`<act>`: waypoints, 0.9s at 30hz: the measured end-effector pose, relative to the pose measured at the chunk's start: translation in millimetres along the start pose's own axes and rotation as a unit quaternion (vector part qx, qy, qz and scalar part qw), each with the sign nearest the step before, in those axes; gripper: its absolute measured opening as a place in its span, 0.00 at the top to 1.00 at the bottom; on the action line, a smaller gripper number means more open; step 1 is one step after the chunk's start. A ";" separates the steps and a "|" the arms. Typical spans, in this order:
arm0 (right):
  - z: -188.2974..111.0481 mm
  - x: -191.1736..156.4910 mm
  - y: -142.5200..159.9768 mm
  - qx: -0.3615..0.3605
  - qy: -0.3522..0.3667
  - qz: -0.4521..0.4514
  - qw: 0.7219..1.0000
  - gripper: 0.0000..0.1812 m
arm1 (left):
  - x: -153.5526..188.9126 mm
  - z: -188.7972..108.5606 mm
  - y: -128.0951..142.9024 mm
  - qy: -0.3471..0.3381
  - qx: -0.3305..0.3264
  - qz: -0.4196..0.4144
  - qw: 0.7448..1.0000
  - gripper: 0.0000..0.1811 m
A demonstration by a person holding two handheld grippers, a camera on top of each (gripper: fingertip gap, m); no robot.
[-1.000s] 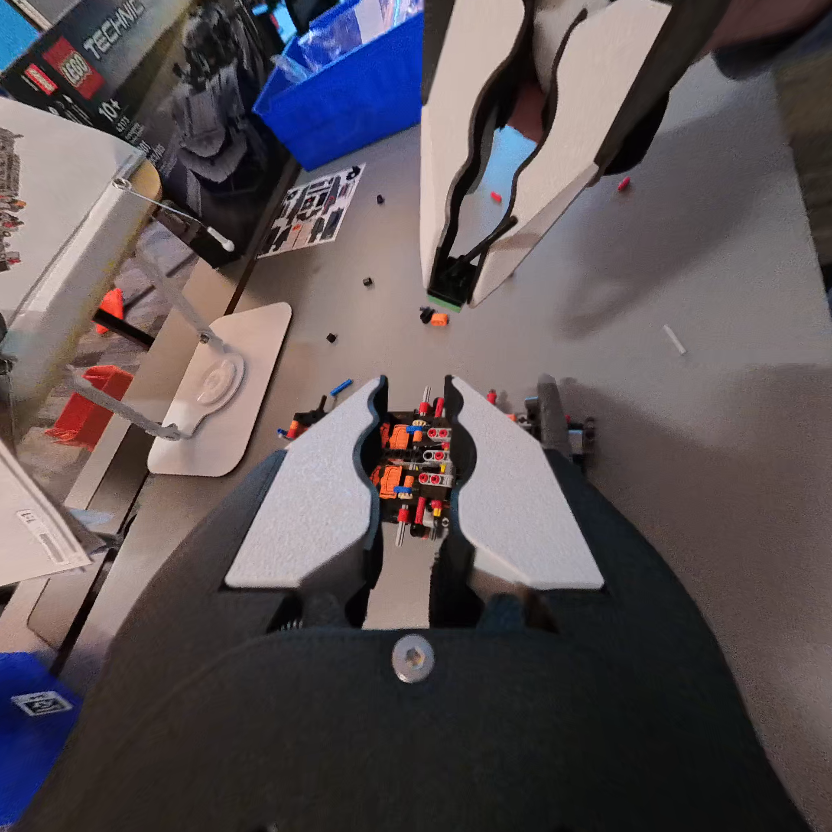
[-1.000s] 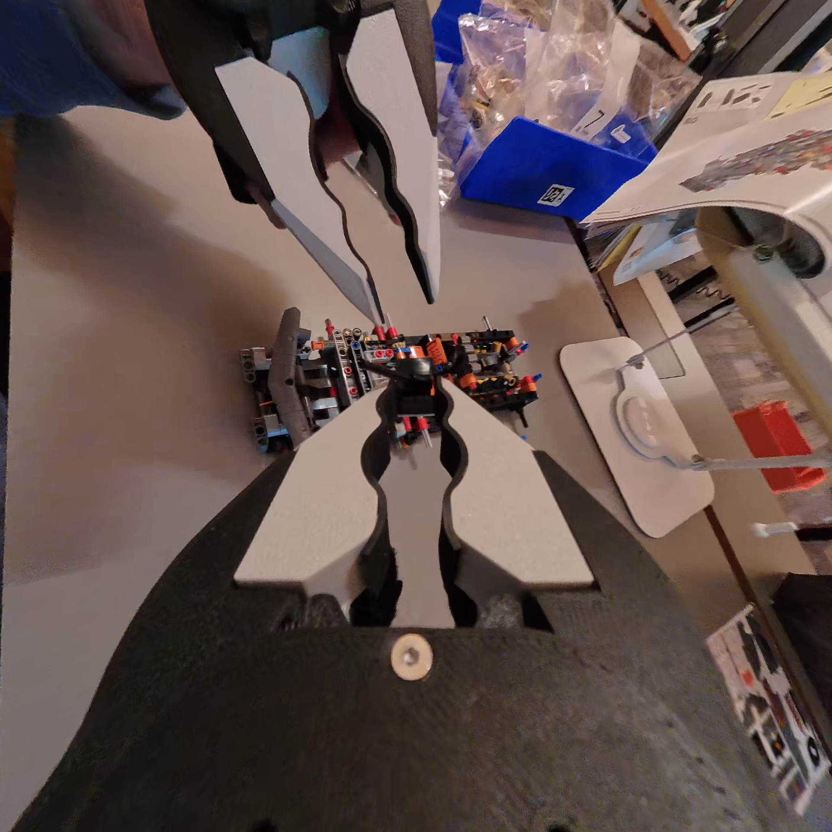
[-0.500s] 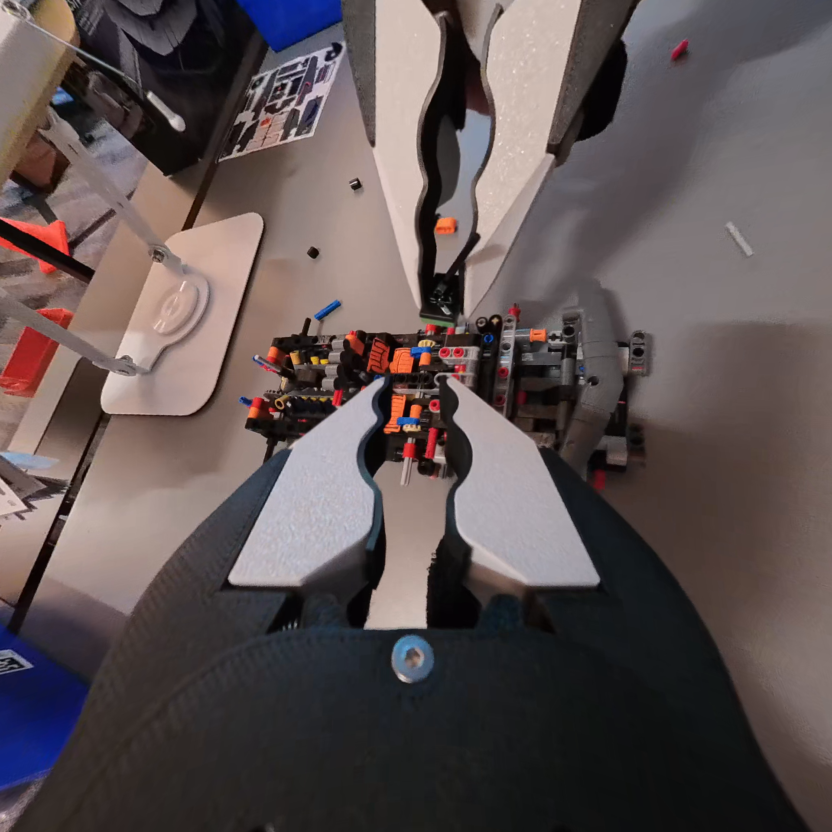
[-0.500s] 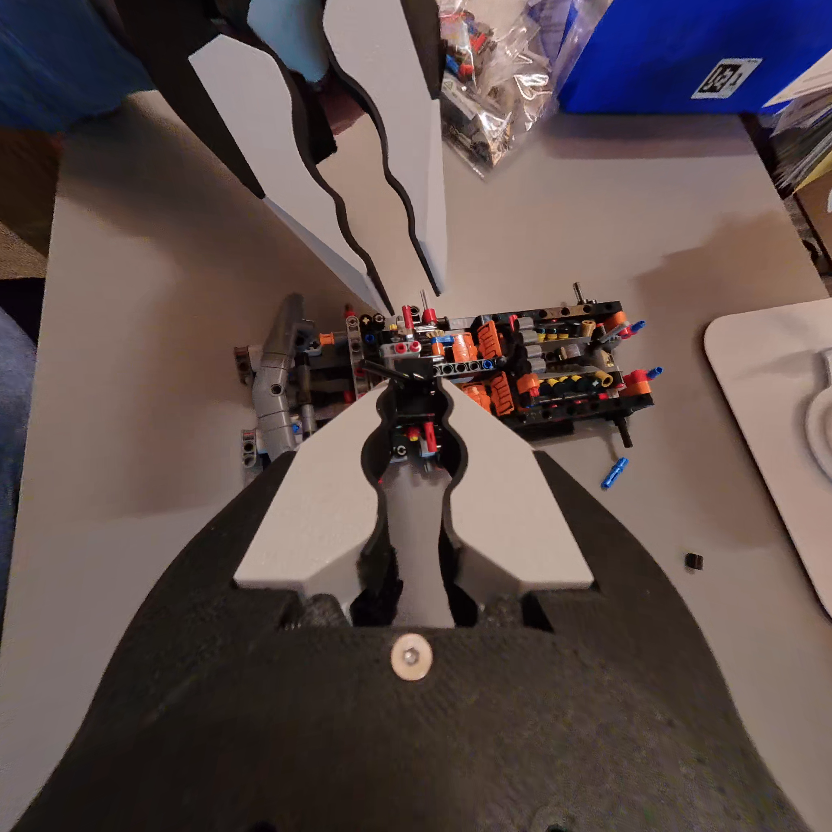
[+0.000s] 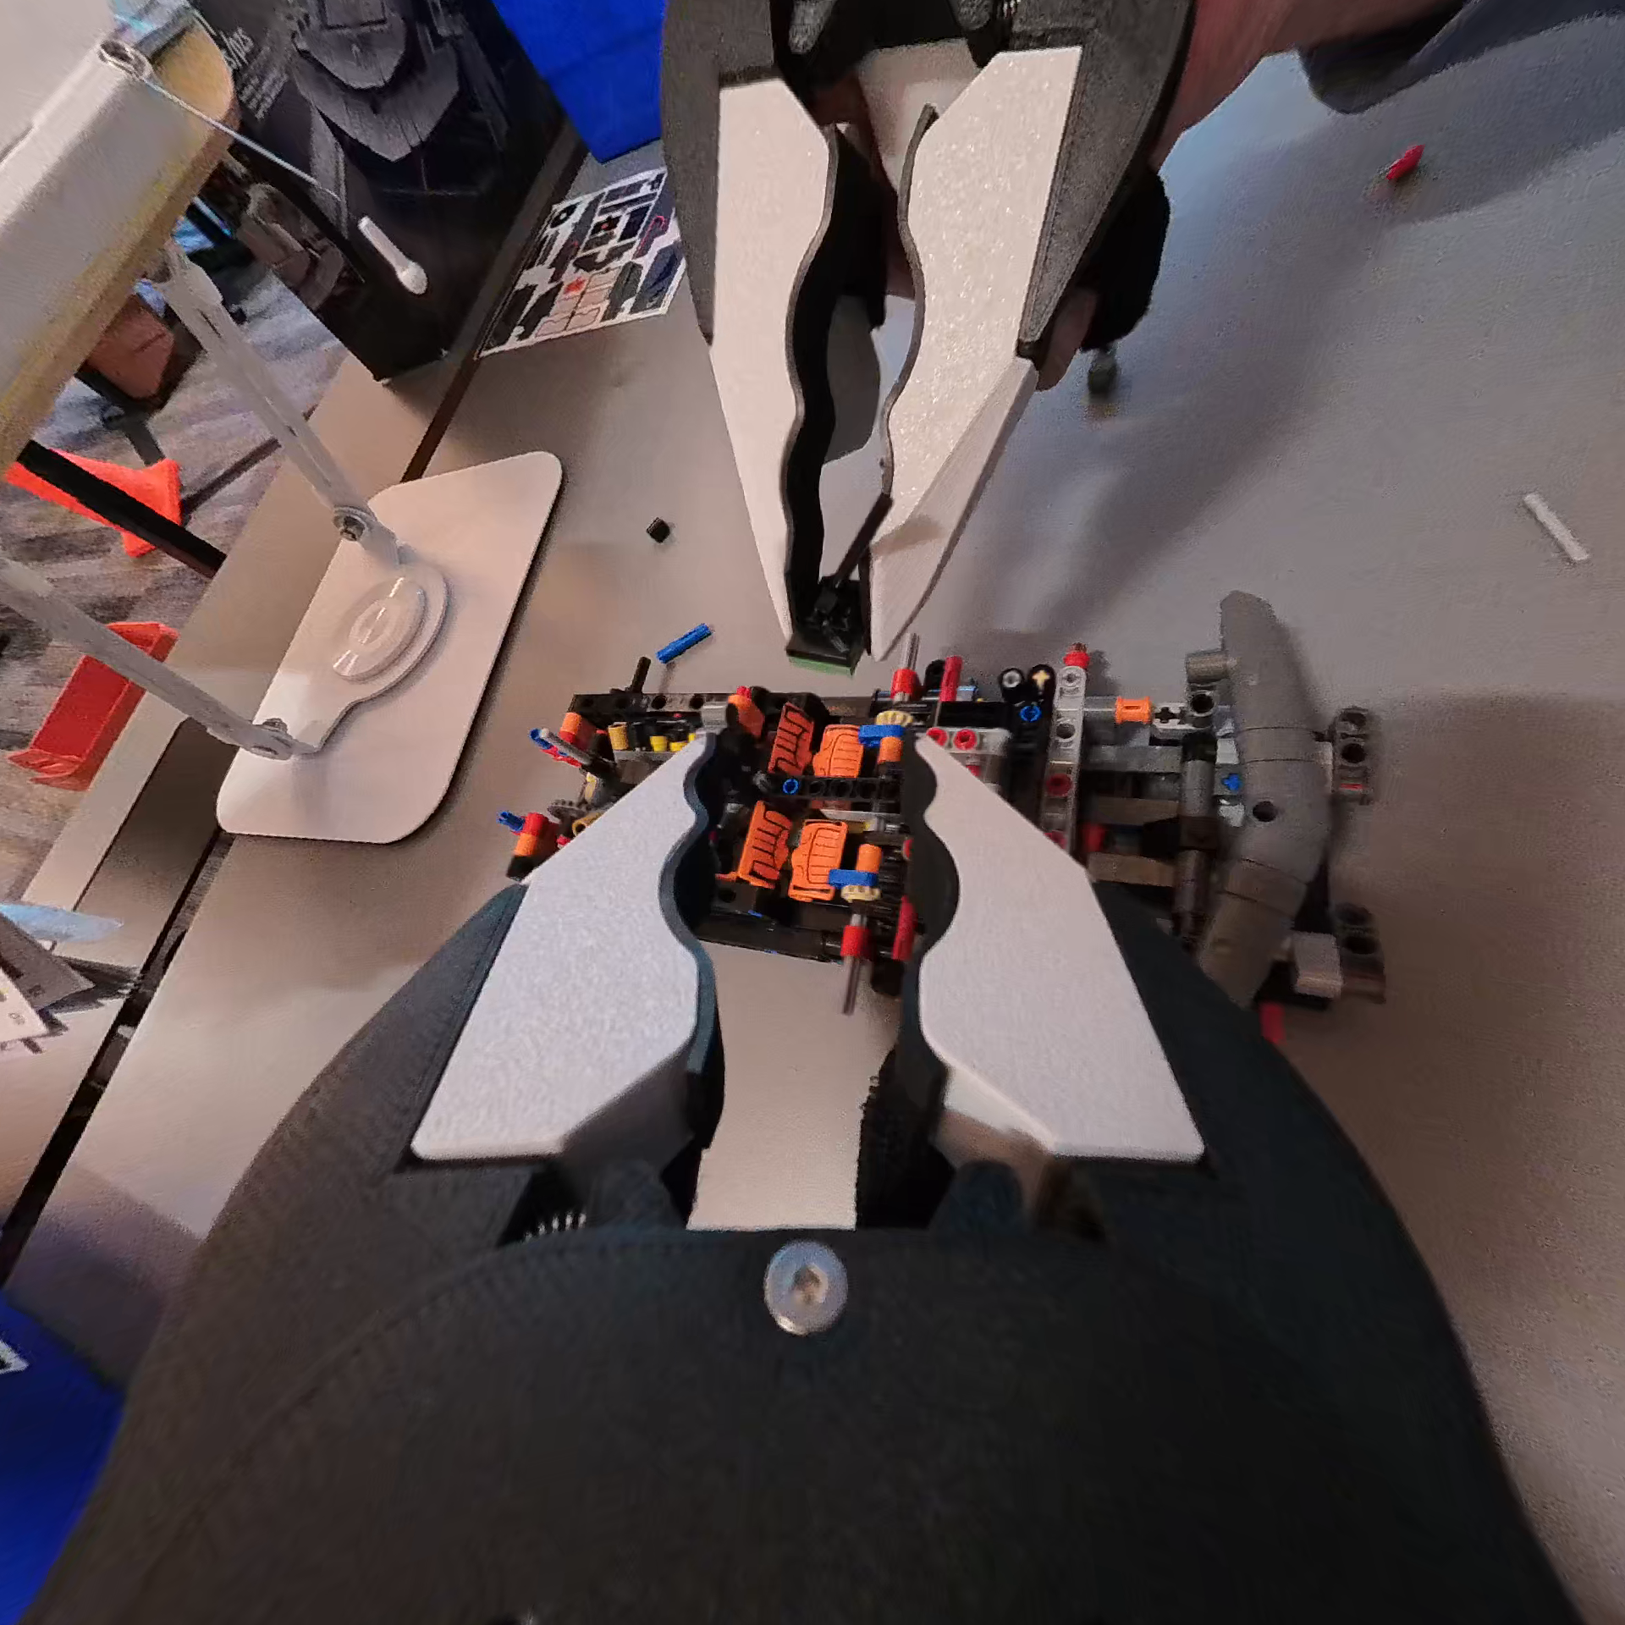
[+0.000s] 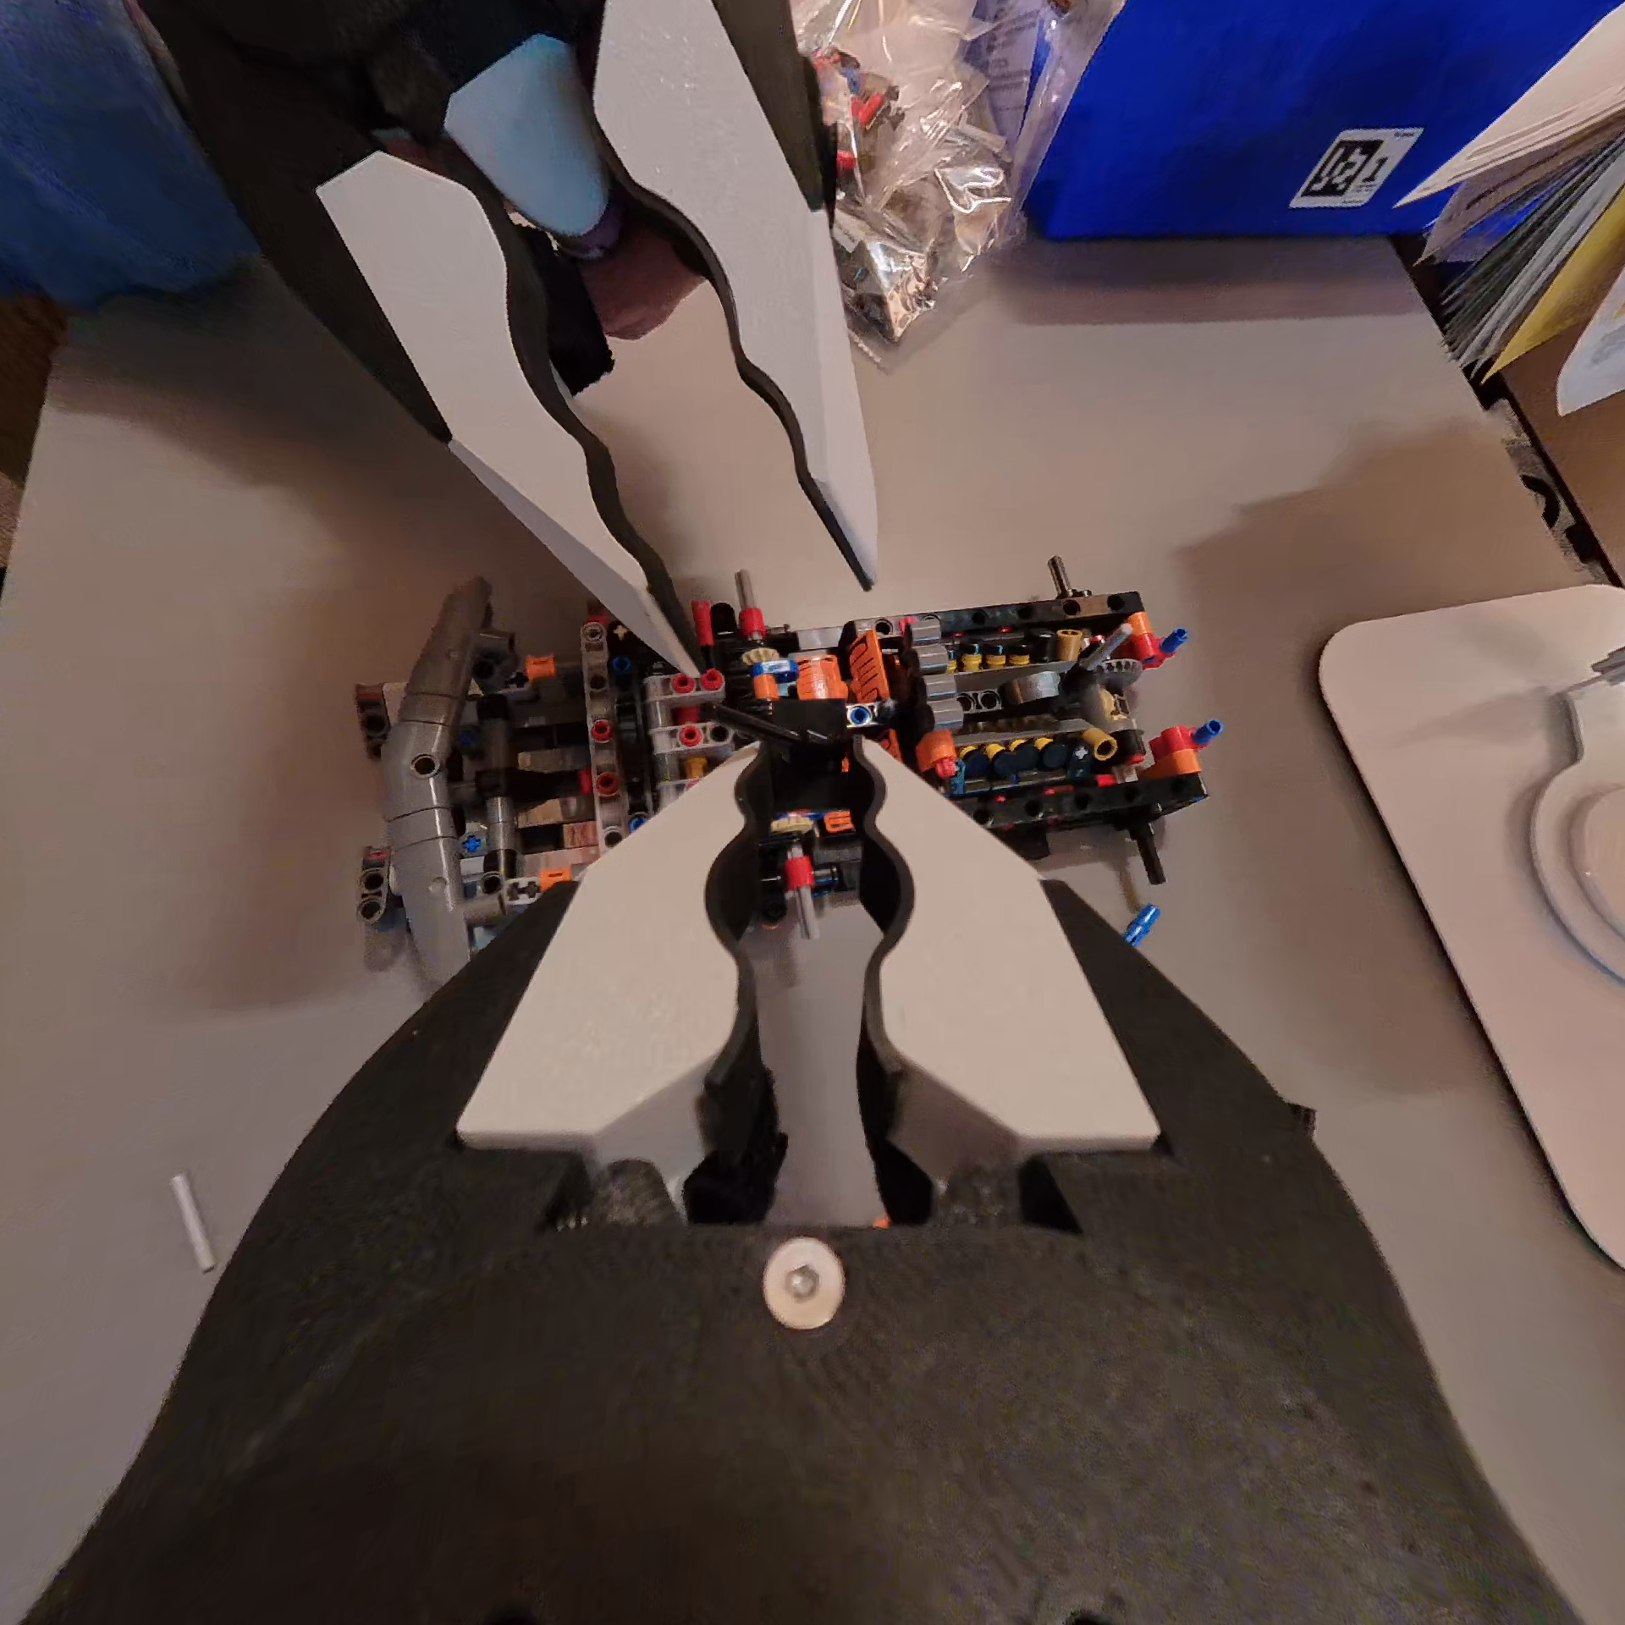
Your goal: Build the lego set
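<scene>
Both grippers meet over the lego build [image 6: 879, 730] mid-table.
Left gripper [image 5: 809, 747] spreads wide over it; right gripper [image 6: 805, 747] pinches a black piece [image 6: 796, 717]; bare table [image 6: 220, 615] surrounds.

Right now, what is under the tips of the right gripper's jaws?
The right gripper pinches a black angled lego piece directly above the orange-and-black lego chassis on the grey table. Whether the piece touches it is hidden by the jaws.

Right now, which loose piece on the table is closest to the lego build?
The blue pin, lying just off the black-framed end of the lego build. The black stud, white rod and red pin all sit farther out.
</scene>
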State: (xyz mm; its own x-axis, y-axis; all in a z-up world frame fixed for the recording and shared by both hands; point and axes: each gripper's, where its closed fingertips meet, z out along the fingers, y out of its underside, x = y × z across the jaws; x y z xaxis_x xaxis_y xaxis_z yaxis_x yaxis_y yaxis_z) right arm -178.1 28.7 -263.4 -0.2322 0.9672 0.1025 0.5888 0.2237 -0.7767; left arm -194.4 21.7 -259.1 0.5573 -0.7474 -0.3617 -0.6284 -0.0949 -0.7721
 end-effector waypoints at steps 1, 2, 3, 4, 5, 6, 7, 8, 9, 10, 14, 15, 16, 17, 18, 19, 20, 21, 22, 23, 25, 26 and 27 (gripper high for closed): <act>1.3 0.8 1.1 0.001 -0.003 0.000 1.000 0.93 | -2.2 2.1 0.8 -0.001 0.000 -0.001 1.000 0.79; 2.5 2.0 2.5 0.001 -0.004 -0.001 1.000 0.93 | -4.9 4.2 1.2 -0.004 0.001 -0.001 1.000 0.79; 3.6 3.4 4.1 0.000 -0.005 -0.003 1.000 0.93 | -7.3 6.2 0.6 -0.006 0.004 0.000 1.000 0.80; 4.5 4.5 5.7 0.000 -0.007 -0.004 1.000 0.93 | -9.6 8.4 -0.1 -0.006 0.006 -0.001 1.000 0.79; 5.4 5.7 6.6 0.001 -0.009 -0.005 1.000 0.93 | -12.4 10.6 -1.1 -0.007 0.008 -0.001 1.000 0.79; 6.2 7.1 7.0 0.004 -0.011 -0.006 1.000 0.92 | -14.7 13.0 -2.0 -0.006 0.009 -0.002 1.000 0.80; 6.6 9.1 7.2 0.006 -0.013 -0.006 1.000 0.92 | -17.0 15.1 -2.7 -0.006 0.010 -0.002 1.000 0.80; 7.0 11.6 7.1 0.010 -0.013 -0.005 1.000 0.93 | -19.7 16.9 -3.3 -0.008 0.009 -0.001 1.000 0.79; 6.9 14.4 6.5 0.016 -0.012 -0.004 1.000 0.93 | -22.2 18.2 -3.8 -0.009 0.009 -0.001 1.000 0.79; 6.8 17.1 5.6 0.022 -0.012 -0.002 1.000 0.92 | -23.6 19.0 -4.5 -0.008 0.009 -0.002 1.000 0.80; 5.0 27.2 2.2 0.052 -0.008 0.010 0.999 0.92 | -26.1 20.1 -2.9 -0.004 0.011 -0.009 1.000 0.80; 5.0 28.7 2.2 0.058 -0.007 0.011 0.998 0.92 | -27.0 20.5 -1.0 -0.005 0.010 -0.011 1.000 0.80; 5.2 29.8 2.9 0.062 -0.006 0.011 0.998 0.92 | -28.0 20.8 0.4 -0.005 0.010 -0.013 1.000 0.80; 5.9 30.8 4.3 0.063 -0.004 0.010 0.998 0.92 | -29.1 20.9 1.3 -0.006 0.011 -0.017 1.000 0.81; 6.6 32.1 5.6 0.064 0.000 0.008 0.998 0.92 | -30.4 21.2 1.5 -0.008 0.014 -0.021 1.000 0.81; 7.3 32.7 6.7 0.064 0.004 0.006 0.998 0.92 | -31.8 21.3 1.9 -0.009 0.015 -0.026 1.000 0.81; 8.0 32.7 7.1 0.064 0.007 0.003 0.998 0.92 | -33.4 21.6 1.9 -0.011 0.018 -0.031 0.999 0.82; 8.2 32.7 6.4 0.066 0.011 0.000 0.998 0.92 | -34.8 21.8 2.0 -0.013 0.019 -0.035 0.999 0.82; 8.0 32.2 5.3 0.069 0.013 -0.004 0.998 0.92 | -36.0 22.3 2.0 -0.014 0.021 -0.039 0.999 0.82; 8.1 31.2 4.9 0.070 0.014 -0.007 0.997 0.92 | -36.4 22.7 1.8 -0.013 0.023 -0.043 0.999 0.82; 7.1 31.3 5.4 0.070 0.021 -0.013 0.997 0.92 | -36.3 23.9 2.2 -0.011 0.024 -0.048 0.998 0.82; 6.3 31.3 5.9 0.071 0.023 -0.013 0.997 0.92 | -35.8 24.4 2.4 -0.009 0.025 -0.050 0.998 0.82; 5.3 31.4 6.0 0.073 0.024 -0.012 0.997 0.93 | -35.1 24.9 2.8 -0.007 0.024 -0.050 0.998 0.82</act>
State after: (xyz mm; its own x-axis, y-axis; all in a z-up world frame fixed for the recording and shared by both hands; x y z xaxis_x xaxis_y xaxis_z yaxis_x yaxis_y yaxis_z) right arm -186.0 59.8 -268.2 -0.2050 0.9674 0.1486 0.4638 0.2297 -0.8556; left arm -202.3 64.0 -261.6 0.6241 -0.7261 -0.2885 -0.5422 -0.1365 -0.8291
